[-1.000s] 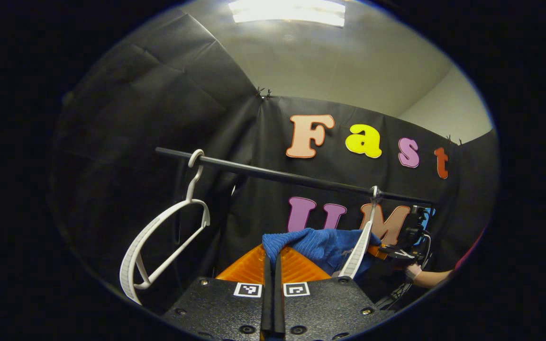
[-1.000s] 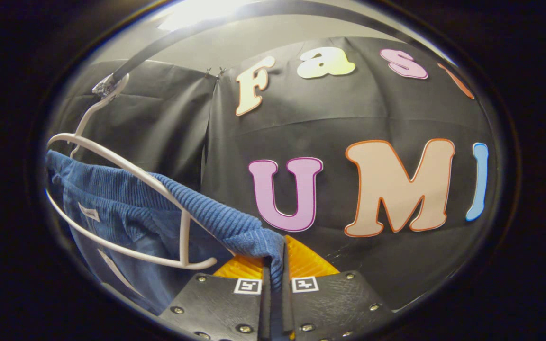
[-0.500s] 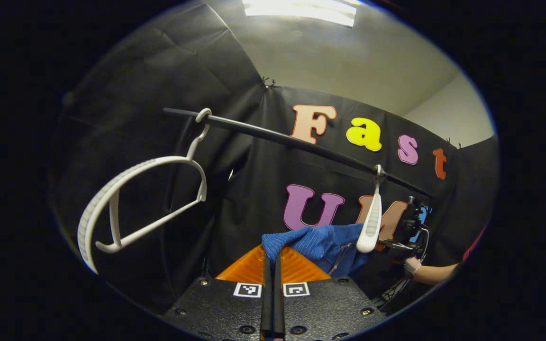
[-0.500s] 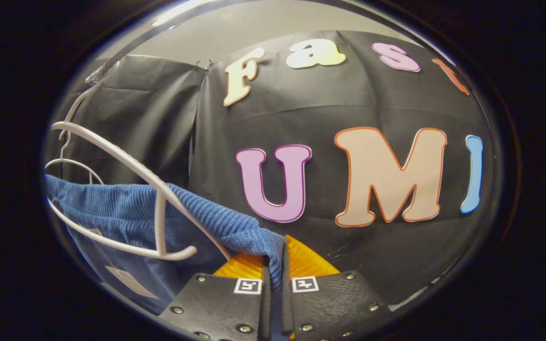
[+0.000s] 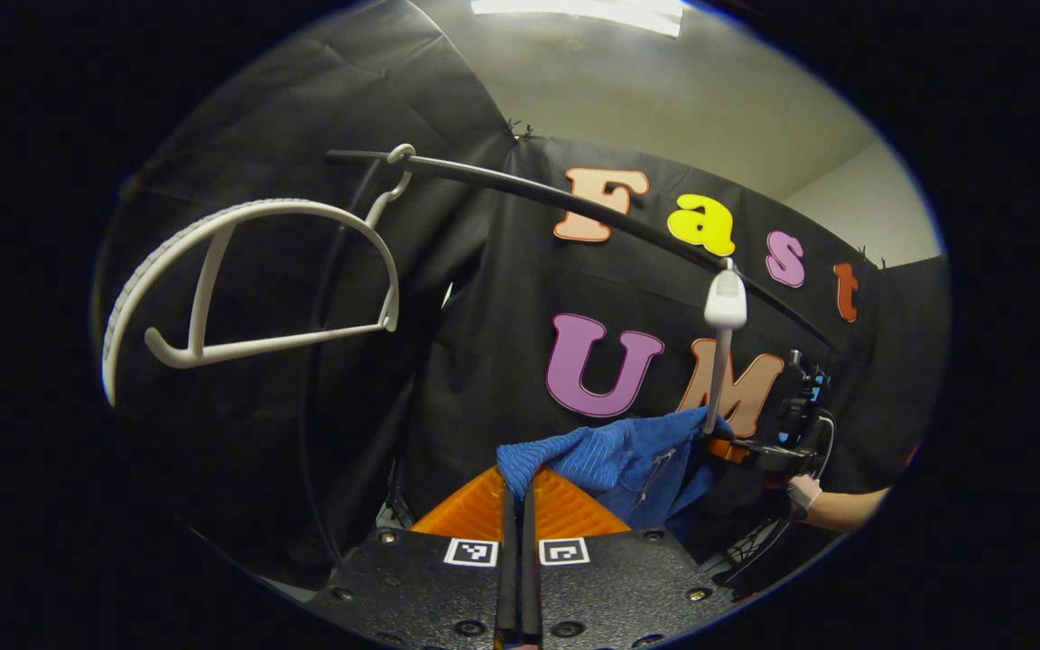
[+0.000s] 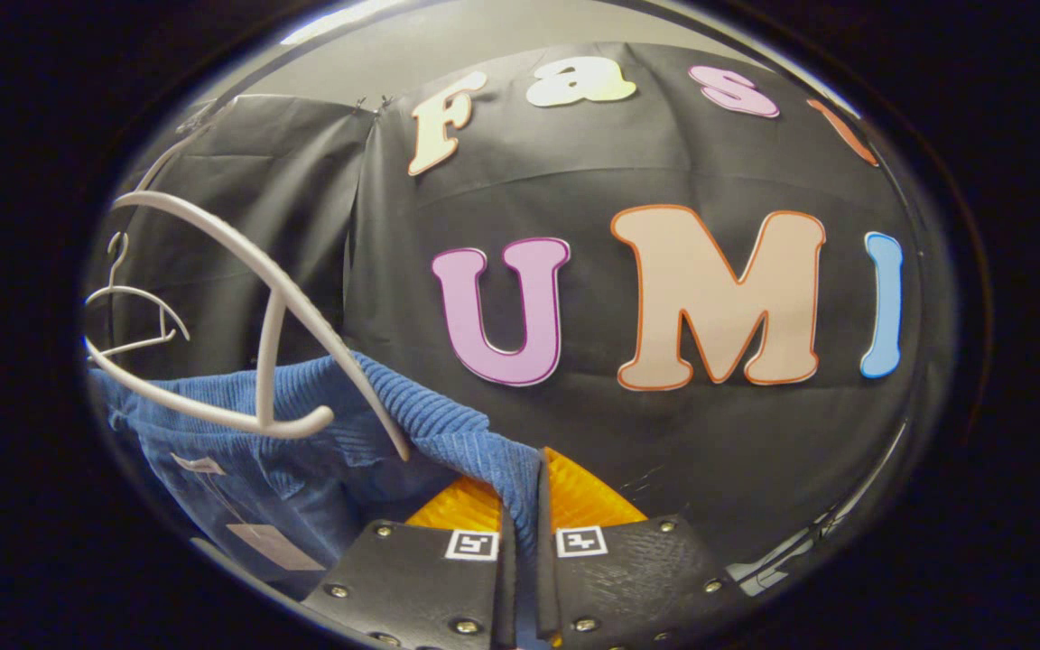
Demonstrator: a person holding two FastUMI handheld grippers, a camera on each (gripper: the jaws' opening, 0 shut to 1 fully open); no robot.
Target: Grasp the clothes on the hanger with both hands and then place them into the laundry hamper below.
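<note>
In the left gripper view, the left gripper [image 5: 518,506] shows at the bottom, its two fingers pressed together with almost no gap. A corner of a blue ribbed garment [image 5: 615,460] is pinched between their tips. From there the cloth stretches away to the right, hanging slack, towards the right gripper [image 5: 726,449], seen farther off with the hand [image 5: 803,495] that holds it; from here I cannot tell how that gripper's fingers stand. A black rail [image 5: 574,206] runs across the upper part of the view, sloping down to the right. Two white hangers hang from it: a bare hanger [image 5: 249,275] on the left, swung up and tilted, and a second hanger [image 5: 723,311] seen edge-on, whose lower end reaches down to the top edge of the garment. A ceiling light [image 5: 579,11] glows at the top.

In the right gripper view, the right gripper [image 6: 522,519] shows at the bottom, its fingers clamped close with a fold of the blue garment [image 6: 339,433] caught between them. The cloth spreads away to the left and drops below, with a pale tag [image 6: 272,546] on its lower part. The nearer white hanger [image 6: 254,316] crosses in front of the garment's top edge, one arm dipping to the cloth. The other bare hanger [image 6: 132,302] hangs small behind it at the far left.
</note>
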